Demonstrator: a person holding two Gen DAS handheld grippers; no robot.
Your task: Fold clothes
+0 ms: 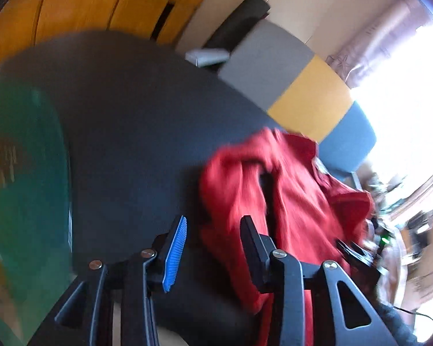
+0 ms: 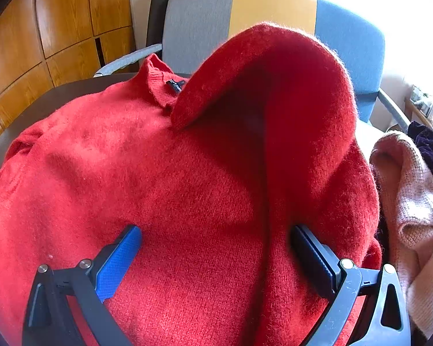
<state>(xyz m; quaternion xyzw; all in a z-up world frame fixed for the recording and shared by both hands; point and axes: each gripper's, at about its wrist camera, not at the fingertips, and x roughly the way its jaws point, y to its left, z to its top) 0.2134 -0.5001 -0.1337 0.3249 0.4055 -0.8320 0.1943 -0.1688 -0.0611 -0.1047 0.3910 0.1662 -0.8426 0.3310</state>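
Red fuzzy wool fills your right view: the sweater lies spread on the dark counter, collar toward the far edge by the chair, one part arched up, probably mid-fold. Your right gripper hovers with fingers spread, holding nothing. Your left gripper is likewise open over bare counter. The left view is motion-blurred, and its green shape is unreadable.

The left gripper has its jaws apart, nothing between them — its blue pad faces inward, the view blurred. The right gripper is spread wide, fingers low against the sweater — gripping nothing.
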